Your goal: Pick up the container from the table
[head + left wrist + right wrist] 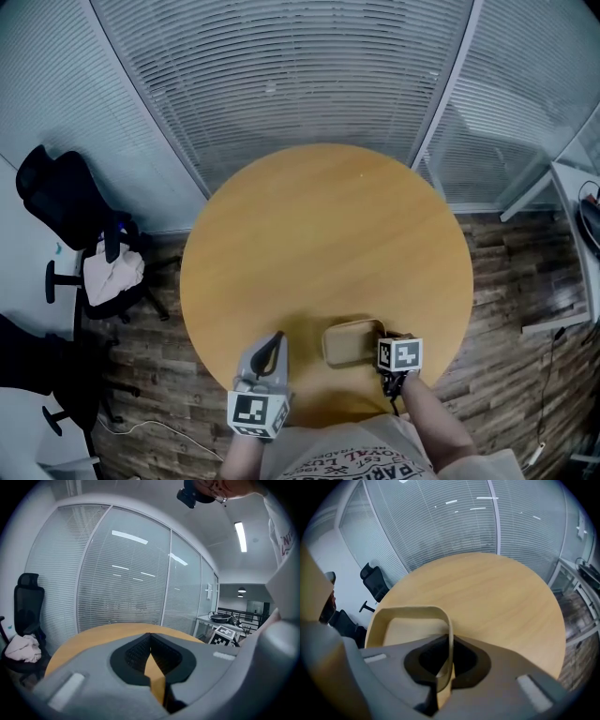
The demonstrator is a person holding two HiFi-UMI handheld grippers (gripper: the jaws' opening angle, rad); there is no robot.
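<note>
A tan, open-topped container (349, 343) with rounded corners is near the front edge of the round wooden table (319, 225). My right gripper (383, 336) points steeply down at its right side. In the right gripper view the thin wall of the container (412, 611) runs between the jaws, and the right gripper (449, 641) is shut on it. My left gripper (277, 337) hovers to the left of the container, apart from it. The left gripper (150, 637) has its tips together with nothing between them.
A black office chair (80, 230) with a pale cloth on it stands left of the table. Glass walls with blinds (281, 75) curve behind it. A white desk (574, 192) stands at the right over wooden flooring.
</note>
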